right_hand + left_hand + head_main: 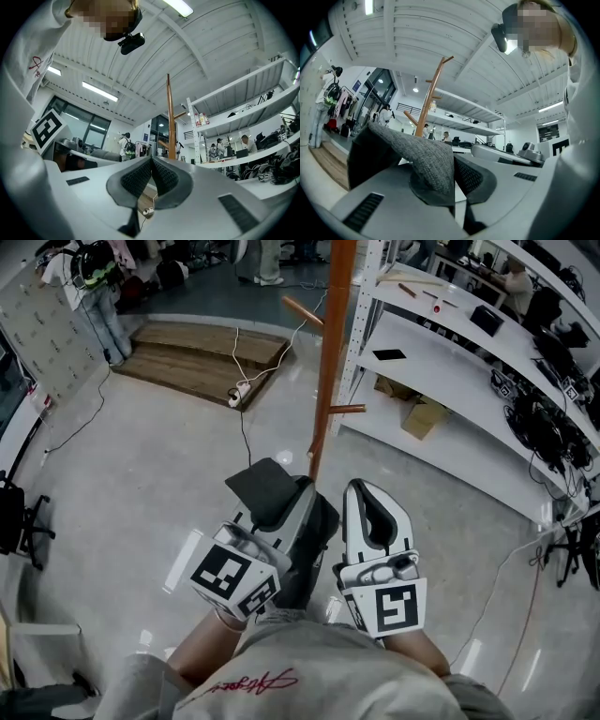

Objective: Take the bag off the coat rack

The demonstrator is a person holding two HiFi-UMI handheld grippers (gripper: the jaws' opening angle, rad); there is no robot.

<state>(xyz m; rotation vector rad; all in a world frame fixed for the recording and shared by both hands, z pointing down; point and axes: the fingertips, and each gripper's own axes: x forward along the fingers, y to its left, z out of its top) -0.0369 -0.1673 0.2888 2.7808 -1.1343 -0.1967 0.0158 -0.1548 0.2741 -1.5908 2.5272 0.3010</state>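
- The left gripper point(302, 491) pinches a dark grey felt bag point(261, 487), just beside the tall orange-brown wooden coat rack point(330, 352).
- The right gripper point(373, 493) has its jaws pressed together, with nothing between them.

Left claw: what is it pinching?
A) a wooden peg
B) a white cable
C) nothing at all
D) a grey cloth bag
D: in the left gripper view, the left claw is shut on the grey cloth bag, and the bag's knitted fabric drapes over the jaws.
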